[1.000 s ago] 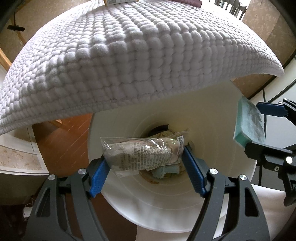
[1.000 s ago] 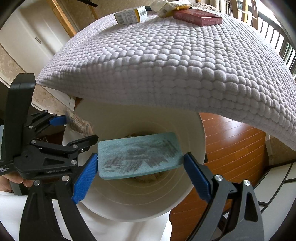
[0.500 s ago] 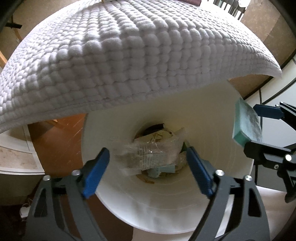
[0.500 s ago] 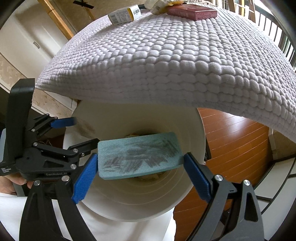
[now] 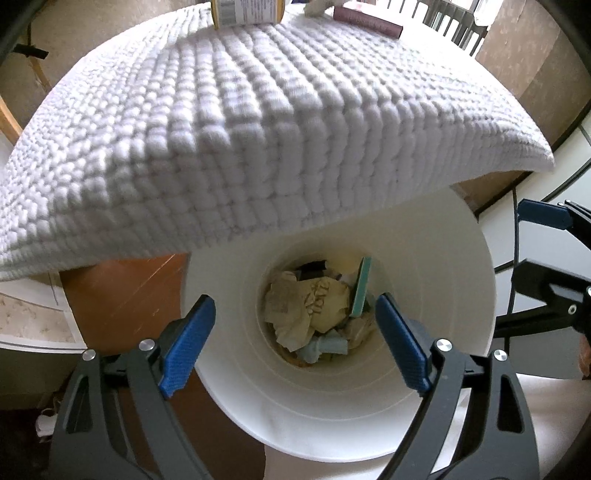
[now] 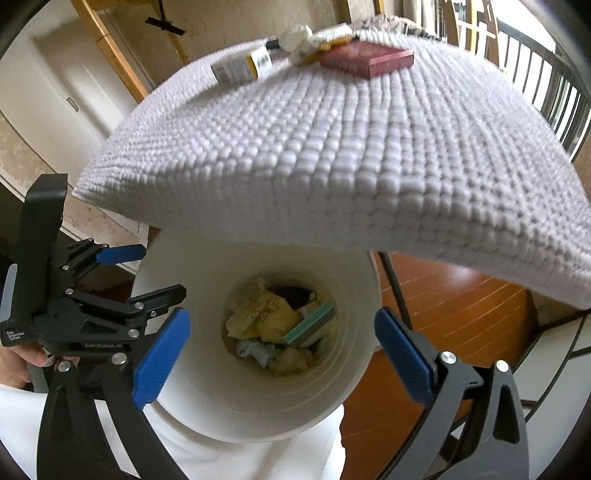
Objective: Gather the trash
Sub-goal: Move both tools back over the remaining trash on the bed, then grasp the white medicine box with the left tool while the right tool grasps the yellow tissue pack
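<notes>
A white bin (image 5: 436, 258) (image 6: 207, 373) stands under the edge of a table covered with a white knobbly cloth (image 5: 240, 129) (image 6: 351, 155). Crumpled wrappers (image 5: 314, 306) (image 6: 262, 317) and a teal sponge (image 5: 362, 288) (image 6: 310, 325) lie at its bottom. My left gripper (image 5: 291, 343) is open and empty above the bin mouth. My right gripper (image 6: 284, 354) is open and empty above the bin too. The right gripper shows at the right edge of the left wrist view (image 5: 543, 240). The left gripper shows at the left of the right wrist view (image 6: 122, 273).
On the cloth at the far side lie a labelled yellow package (image 6: 240, 68) (image 5: 247, 11), a dark red box (image 6: 369, 57) (image 5: 369, 22) and pale crumpled wrappers (image 6: 306, 40). An orange wooden floor (image 6: 454, 317) (image 5: 125, 288) lies beside the bin. A railing (image 6: 535, 66) stands at the back right.
Both grippers opened. The clear wrapper dropped from the left one and the teal sponge from the right one; both now lie in the bin. Both cameras have risen a little.
</notes>
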Action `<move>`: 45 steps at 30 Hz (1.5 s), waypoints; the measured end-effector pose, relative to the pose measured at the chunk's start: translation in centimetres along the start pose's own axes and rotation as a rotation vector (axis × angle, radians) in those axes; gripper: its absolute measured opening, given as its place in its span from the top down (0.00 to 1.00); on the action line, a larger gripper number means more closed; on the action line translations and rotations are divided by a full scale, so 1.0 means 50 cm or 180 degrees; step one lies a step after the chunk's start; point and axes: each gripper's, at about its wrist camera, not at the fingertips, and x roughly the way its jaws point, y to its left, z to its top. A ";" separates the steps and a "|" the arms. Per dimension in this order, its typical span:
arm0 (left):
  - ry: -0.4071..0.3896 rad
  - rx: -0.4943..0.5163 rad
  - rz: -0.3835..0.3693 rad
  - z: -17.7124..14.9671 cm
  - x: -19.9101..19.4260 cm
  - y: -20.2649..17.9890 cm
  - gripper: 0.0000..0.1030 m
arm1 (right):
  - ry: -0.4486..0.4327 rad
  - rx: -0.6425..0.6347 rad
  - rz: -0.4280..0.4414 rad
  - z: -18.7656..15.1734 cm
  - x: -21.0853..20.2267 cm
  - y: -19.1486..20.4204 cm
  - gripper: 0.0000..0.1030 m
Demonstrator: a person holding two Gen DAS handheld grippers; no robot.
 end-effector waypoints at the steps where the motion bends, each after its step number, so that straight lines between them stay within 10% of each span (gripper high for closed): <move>1: -0.0029 0.0003 -0.0007 0.004 -0.009 0.000 0.13 | -0.0038 -0.0011 -0.0003 0.004 -0.009 -0.001 0.05; 14: -0.0960 -0.0045 -0.0008 0.120 -0.173 0.033 0.02 | -0.0885 -0.0470 -0.0498 0.148 -0.124 0.009 0.04; 25: -0.0988 -0.0051 0.0183 0.279 -0.125 0.079 0.02 | -0.0910 -0.0894 -0.0813 0.318 -0.044 -0.006 0.04; 45: -0.0828 0.0068 0.0165 0.430 -0.011 0.111 0.05 | -0.0614 -0.1170 -0.0458 0.482 0.102 -0.014 0.04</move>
